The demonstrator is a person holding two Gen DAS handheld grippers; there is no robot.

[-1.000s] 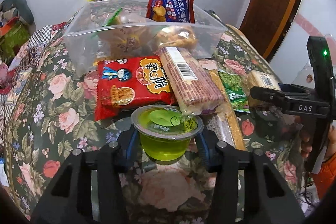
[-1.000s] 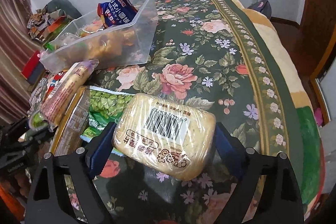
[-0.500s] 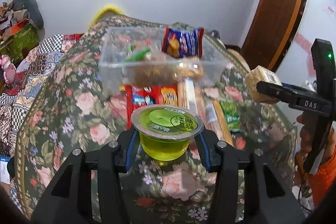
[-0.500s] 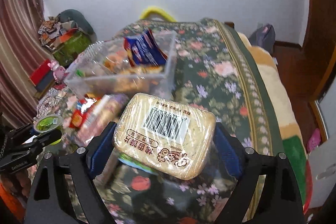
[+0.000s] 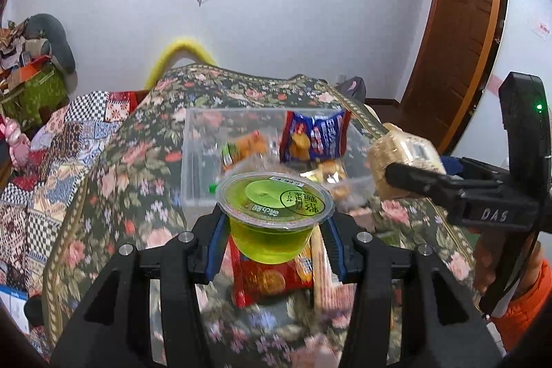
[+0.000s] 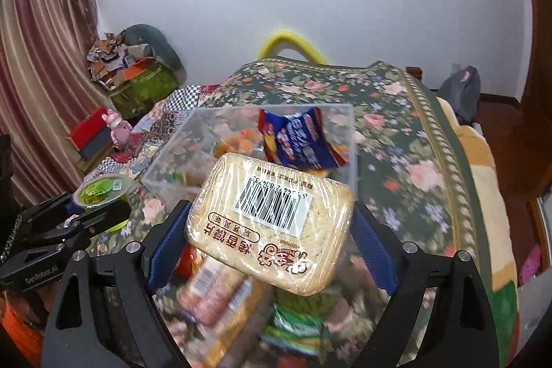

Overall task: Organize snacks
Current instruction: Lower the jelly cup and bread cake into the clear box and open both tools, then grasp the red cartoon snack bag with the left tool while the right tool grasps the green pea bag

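Both loads lifted clear of the bedspread (image 5: 114, 161) compared with a second ago, when jelly cup and cracker pack sat low among the loose snacks; now carried high, with the clear box (image 5: 193, 161) ahead of and below both grippers

Left gripper (image 5: 274, 226) pinching the green jelly cup (image 5: 272, 219) by its sides, lid up, cup upright between the blue pads

Right gripper (image 6: 269, 223) clamped on the wrapped cracker pack (image 6: 272, 216), barcode face up, tilted a little, held just above the near rim of the box (image 6: 241, 112)

Blue packet (image 6: 296, 143) and other snacks already lying inside the box; red packet (image 5: 269, 278) and green packet (image 6: 296, 323) left on the bedspread below the grippers

Judged: pick-up done for both, transfer under way, release over the box next; a few loose snacks to fetch afterwards
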